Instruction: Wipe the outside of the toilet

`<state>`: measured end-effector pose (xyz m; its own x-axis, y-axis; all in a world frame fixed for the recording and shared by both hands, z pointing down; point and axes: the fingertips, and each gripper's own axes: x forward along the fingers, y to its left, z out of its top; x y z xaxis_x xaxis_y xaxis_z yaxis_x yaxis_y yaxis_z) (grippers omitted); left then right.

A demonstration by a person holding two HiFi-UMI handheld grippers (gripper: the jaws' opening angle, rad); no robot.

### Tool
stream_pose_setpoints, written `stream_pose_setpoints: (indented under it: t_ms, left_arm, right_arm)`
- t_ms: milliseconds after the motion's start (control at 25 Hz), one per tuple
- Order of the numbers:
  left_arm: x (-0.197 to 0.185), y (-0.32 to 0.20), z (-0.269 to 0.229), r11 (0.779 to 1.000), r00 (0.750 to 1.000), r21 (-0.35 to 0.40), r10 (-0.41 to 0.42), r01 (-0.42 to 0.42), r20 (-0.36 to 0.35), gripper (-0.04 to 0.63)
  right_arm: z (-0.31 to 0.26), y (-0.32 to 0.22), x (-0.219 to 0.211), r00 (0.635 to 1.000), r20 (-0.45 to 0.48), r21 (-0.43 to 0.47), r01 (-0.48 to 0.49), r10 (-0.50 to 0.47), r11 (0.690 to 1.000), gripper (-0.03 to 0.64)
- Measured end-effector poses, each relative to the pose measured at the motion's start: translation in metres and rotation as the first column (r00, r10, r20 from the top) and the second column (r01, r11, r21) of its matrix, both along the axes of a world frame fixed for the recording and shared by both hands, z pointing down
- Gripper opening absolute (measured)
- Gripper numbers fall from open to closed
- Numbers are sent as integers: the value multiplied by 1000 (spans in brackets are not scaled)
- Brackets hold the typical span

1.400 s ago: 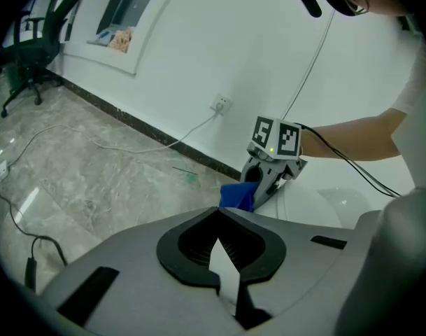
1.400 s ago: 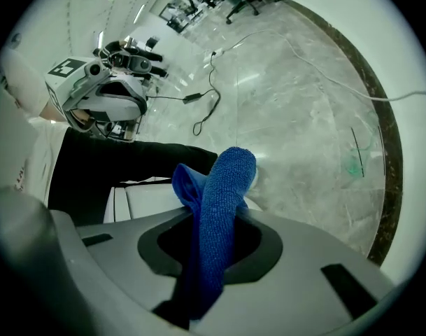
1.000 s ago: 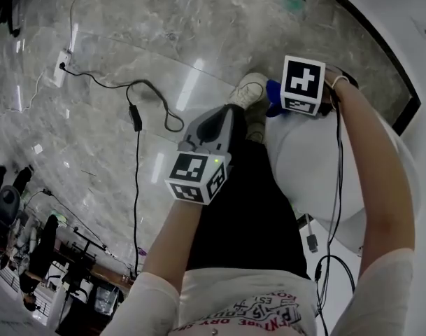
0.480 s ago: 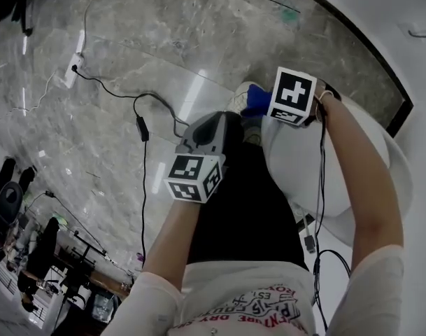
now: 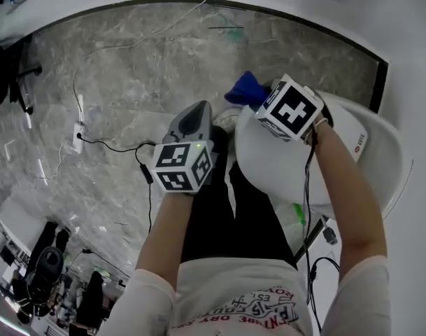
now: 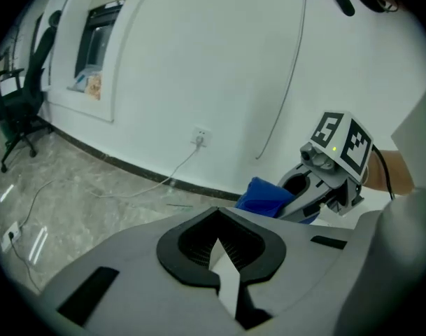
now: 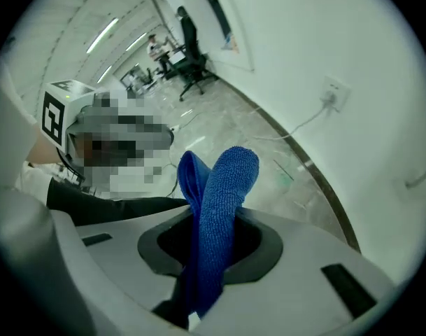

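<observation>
The toilet [image 5: 265, 163] sits low at the person's right, lid down. The right gripper [image 7: 206, 257], clamped on a blue cloth [image 7: 223, 187], hangs over its front edge. The loosely folded cloth could slip free under a hard wipe. The left gripper [image 6: 223, 271] has its jaws together on nothing. A cable [image 5: 115, 145] trails across the floor nearby, and the person's own leg [image 5: 219, 215] crowds the toilet's side.

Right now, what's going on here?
A person stands by a white toilet with a gripper in each hand. The right gripper is shut on a blue cloth, held just past the toilet's rim; the cloth isn't pressed to it. The left gripper is shut and empty, held over the floor.
</observation>
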<state>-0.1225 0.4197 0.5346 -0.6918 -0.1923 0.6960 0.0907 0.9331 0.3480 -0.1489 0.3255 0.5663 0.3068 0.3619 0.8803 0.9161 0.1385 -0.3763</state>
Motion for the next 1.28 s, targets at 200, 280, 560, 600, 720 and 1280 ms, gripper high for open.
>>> stream_pose_setpoints:
  t_ms: [200,280,560,600,720,1280]
  left_arm:
    - [-62,-86,-11,970,970,17,244,-244,-3,6]
    - [-84,-125,-19,927,927,14,375,-375,6,6]
    - [-123,-244,-45,660,660,12,751,-751,22,6]
    - [-123,-260,-47,618,618,5,786,-786,19,6]
    - [-119,-311,-56,485,484,-13,875,-875,20,6]
    - [34,-592,-129,128,128,11,976,-992,176,6]
  right_arm:
    - [-23,-79,-40,959,18,-29,-284,284,958,75]
    - [-30,-113,-51,918,20,-36,-395,396,918,75]
    - [-58,-227,-63,618,46,-72,-781,785,620,75]
    - [-62,-244,-61,571,49,-85,-815,820,573,75]
    - [-75,-291,-45,412,40,-135,-900,910,414,75]
    - [-184,-523,139,-121,144,-308,-949,982,-72,75]
